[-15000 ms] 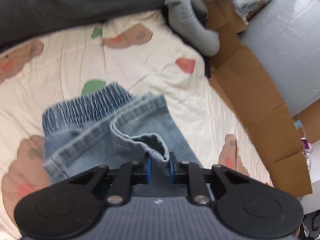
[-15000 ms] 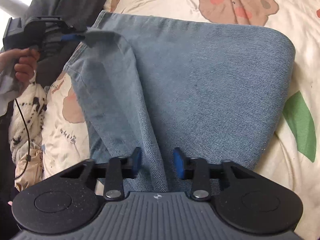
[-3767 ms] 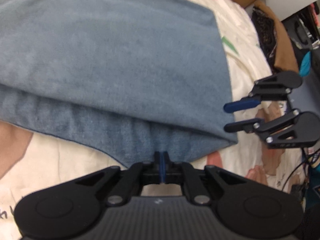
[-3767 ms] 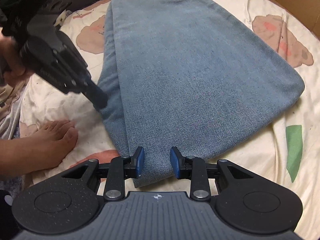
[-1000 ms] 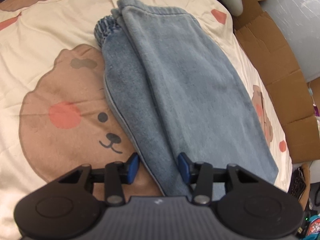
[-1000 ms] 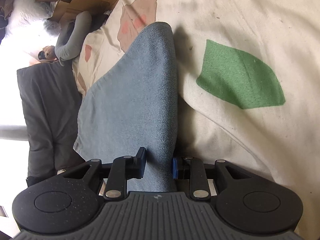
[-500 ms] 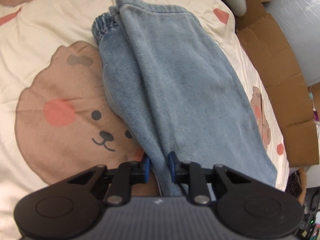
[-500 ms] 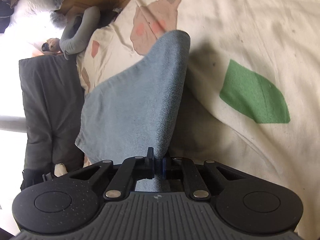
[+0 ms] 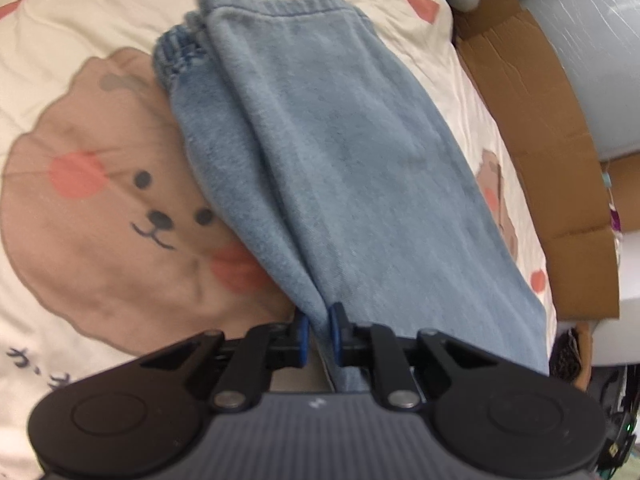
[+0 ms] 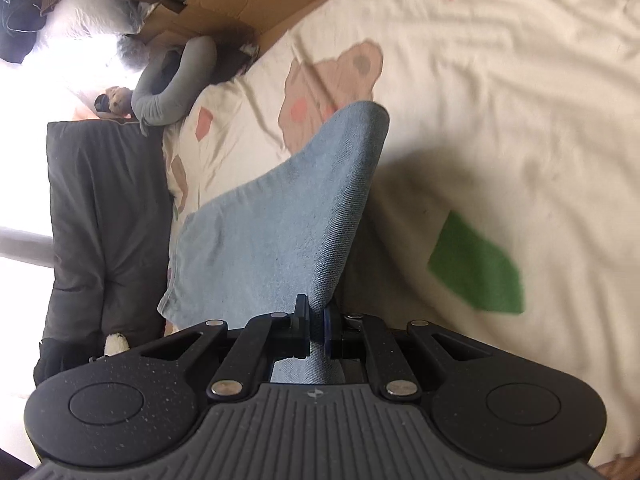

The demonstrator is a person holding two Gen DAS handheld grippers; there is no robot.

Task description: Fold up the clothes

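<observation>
Jeans (image 9: 352, 184) pinched between both tools

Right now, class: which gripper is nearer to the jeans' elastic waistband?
Cannot tell. Left gripper is closing on the jeans opposite the waistband; right gripper clamps another fold, no waistband visible.

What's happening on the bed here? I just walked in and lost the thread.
A person is folding blue jeans on a bear-print bedsheet with two handheld grippers. The left gripper is closing on the fabric's near edge. The right gripper is shut on another edge, with denim lifted off the sheet.
</observation>
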